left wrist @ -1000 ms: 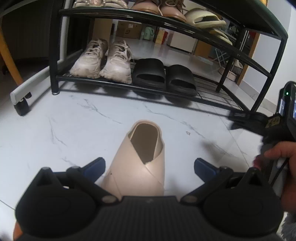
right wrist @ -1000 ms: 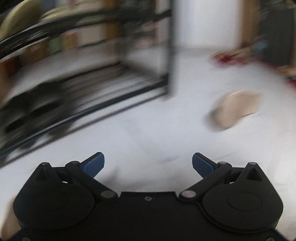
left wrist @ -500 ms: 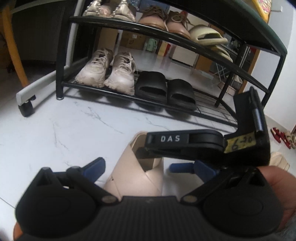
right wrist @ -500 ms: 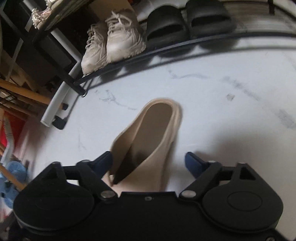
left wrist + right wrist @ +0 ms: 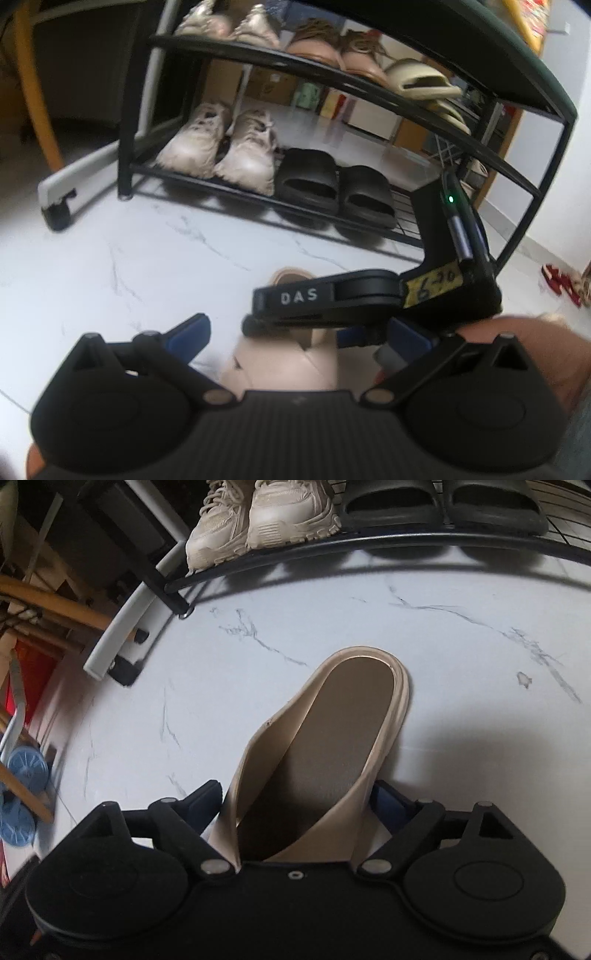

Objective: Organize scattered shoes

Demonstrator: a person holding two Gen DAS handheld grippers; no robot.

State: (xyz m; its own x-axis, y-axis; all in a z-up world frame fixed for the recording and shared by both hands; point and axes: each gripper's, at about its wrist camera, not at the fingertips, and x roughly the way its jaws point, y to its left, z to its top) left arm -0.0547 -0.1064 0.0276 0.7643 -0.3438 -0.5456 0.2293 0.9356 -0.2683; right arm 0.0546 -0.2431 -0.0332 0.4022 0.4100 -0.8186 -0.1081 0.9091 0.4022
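A beige slipper lies on the white marble floor in front of the black shoe rack. My right gripper is shut on the beige slipper across its strap, its blue fingers pressed against both sides. In the left wrist view the slipper lies between the open fingers of my left gripper, and the right gripper's black body reaches in over it from the right.
The rack's bottom shelf holds white sneakers and black slides, with bare wire to their right. Upper shelf holds several shoes and beige slides. A white wheeled frame stands left. Red shoes lie far right.
My right gripper swung in from the right, came down over the beige slipper and closed on it. My left gripper stayed open behind the slipper and rose slightly.
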